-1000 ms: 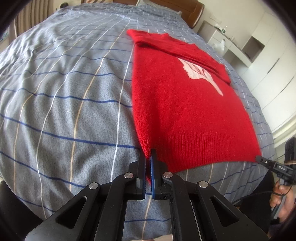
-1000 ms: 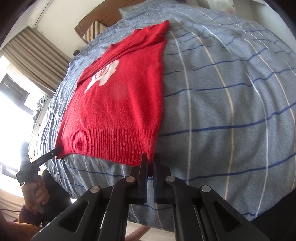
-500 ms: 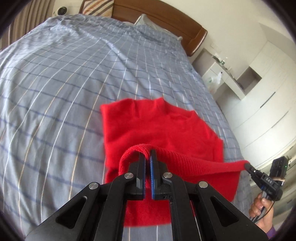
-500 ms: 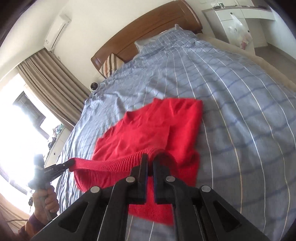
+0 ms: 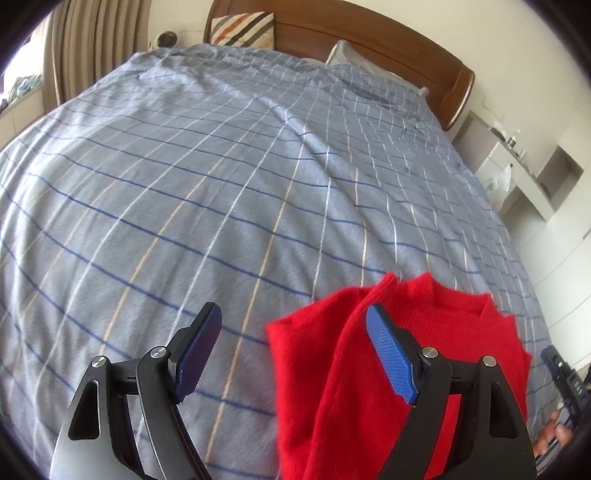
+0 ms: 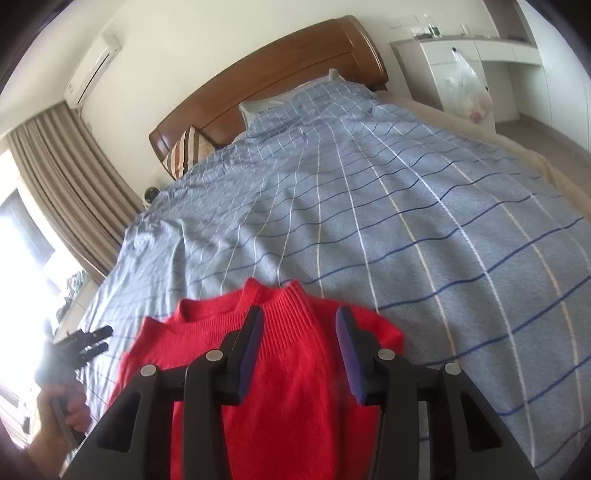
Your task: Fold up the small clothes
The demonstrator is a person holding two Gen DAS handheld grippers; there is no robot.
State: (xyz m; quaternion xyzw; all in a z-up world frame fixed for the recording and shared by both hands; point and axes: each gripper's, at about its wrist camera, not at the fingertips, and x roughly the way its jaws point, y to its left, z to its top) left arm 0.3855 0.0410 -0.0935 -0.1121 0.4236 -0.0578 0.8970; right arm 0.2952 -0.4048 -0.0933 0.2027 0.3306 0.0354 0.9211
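Note:
A red knitted sweater (image 5: 325,369) lies folded in half on the blue checked bed cover (image 5: 221,184). Its ribbed hem (image 6: 284,314) rests up near the neckline. My left gripper (image 5: 293,345) hovers over the sweater's left edge. Its jaws are opening wide, with only the loose edge of cloth below them and no pad pressing. My right gripper (image 6: 301,345) hangs over the ribbed hem. Its jaws are opening too, and the cloth lies free between them. Each view shows the other gripper at its outer edge: the right gripper (image 5: 565,373) and the left gripper (image 6: 86,339).
A wooden headboard (image 6: 266,81), a striped cushion (image 5: 240,27) and a pillow (image 6: 273,114) are at the far end of the bed. White cabinets (image 6: 480,55) with a plastic bag stand to the right. Curtains (image 6: 70,184) hang on the left. A hand (image 6: 66,406) holds the left gripper.
Both grippers carried the sweater's hem up and over toward the neckline, folding it in half. They were shut on the hem before and now stand open, with the cloth released.

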